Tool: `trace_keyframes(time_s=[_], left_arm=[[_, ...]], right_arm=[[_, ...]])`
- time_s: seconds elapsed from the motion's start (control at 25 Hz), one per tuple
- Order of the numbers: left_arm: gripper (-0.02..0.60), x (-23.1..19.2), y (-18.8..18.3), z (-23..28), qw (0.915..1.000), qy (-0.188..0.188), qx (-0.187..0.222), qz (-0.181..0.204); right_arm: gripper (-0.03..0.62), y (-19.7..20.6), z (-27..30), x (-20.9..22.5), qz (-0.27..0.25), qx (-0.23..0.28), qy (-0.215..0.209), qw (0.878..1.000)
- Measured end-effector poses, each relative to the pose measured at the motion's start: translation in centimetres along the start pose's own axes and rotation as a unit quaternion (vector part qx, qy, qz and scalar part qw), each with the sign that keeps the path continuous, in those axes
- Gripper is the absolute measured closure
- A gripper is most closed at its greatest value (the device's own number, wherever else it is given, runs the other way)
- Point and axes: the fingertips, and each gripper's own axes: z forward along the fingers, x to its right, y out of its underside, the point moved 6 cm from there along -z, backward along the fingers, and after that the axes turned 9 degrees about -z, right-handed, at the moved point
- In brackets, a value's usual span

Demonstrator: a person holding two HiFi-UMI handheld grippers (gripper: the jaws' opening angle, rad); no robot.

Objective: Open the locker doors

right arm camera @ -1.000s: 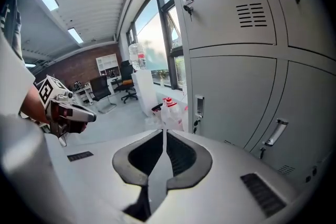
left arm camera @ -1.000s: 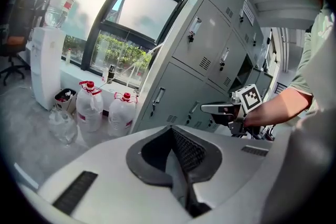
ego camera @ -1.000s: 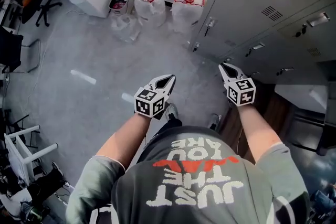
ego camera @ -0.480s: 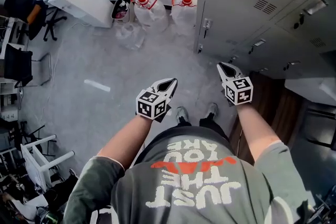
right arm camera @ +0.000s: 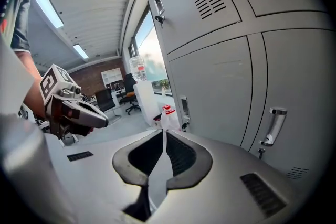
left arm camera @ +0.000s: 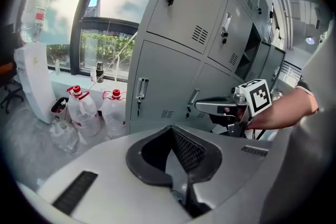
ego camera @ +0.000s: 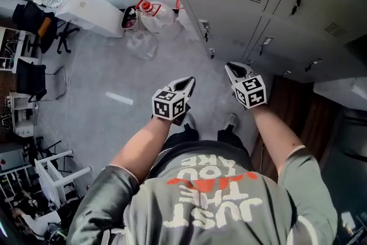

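The left gripper [ego camera: 184,86] and right gripper [ego camera: 231,69] sit low before the body, forearms bent, noses tipped down toward the lockers [ego camera: 252,26], likely so a closed tip can hook a handle [right arm camera: 274,126]. Each has its jaws pressed together on nothing. The near doors [right arm camera: 210,97] are closed, just ahead of the right gripper; a farther one seems ajar

Grey concrete floor [ego camera: 103,83], a large daylit window [left arm camera: 115,18], black office chairs [ego camera: 28,74] at left, ceiling strip lights [right arm camera: 43,1].
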Motion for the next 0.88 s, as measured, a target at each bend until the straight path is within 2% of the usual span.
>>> trace_keyframes(time_s=[0.2, 0.36, 0.48, 0.6, 0.68, 0.76, 0.88], left_arm=[[0.575, -0.1, -0.9, 3.8, 0.9997, 0.005, -0.020, 0.016], [0.575, -2.3, -0.4, 6.0, 0.9986, 0.019, -0.042, 0.027], [0.575, -5.1, 1.1, 6.7, 0.9967, 0.045, -0.059, 0.032], [0.575, -10.0, 2.9, 7.2, 0.9917, 0.093, -0.078, 0.043], [0.575, -14.8, 4.7, 7.9, 0.9867, 0.123, -0.089, 0.060], [0.575, -20.5, 6.7, 8.4, 0.9830, 0.135, -0.097, 0.078], [0.575, -27.8, 8.5, 9.9, 0.9835, 0.134, -0.082, 0.089]], right_arm=[[0.546, 2.9, 0.0, 0.9, 0.021, 0.003, 0.008, 1.000], [0.546, 5.6, 1.4, 1.1, 0.037, 0.001, 0.032, 0.999], [0.546, 8.1, 3.4, 0.3, 0.059, -0.006, 0.062, 0.996], [0.546, 10.8, 6.6, -1.7, 0.078, -0.008, 0.104, 0.992], [0.546, 12.6, 9.8, -3.2, 0.072, -0.011, 0.125, 0.989], [0.546, 14.6, 13.6, -4.9, 0.064, -0.012, 0.141, 0.988], [0.546, 17.3, 19.2, -5.4, 0.080, 0.001, 0.172, 0.982]])
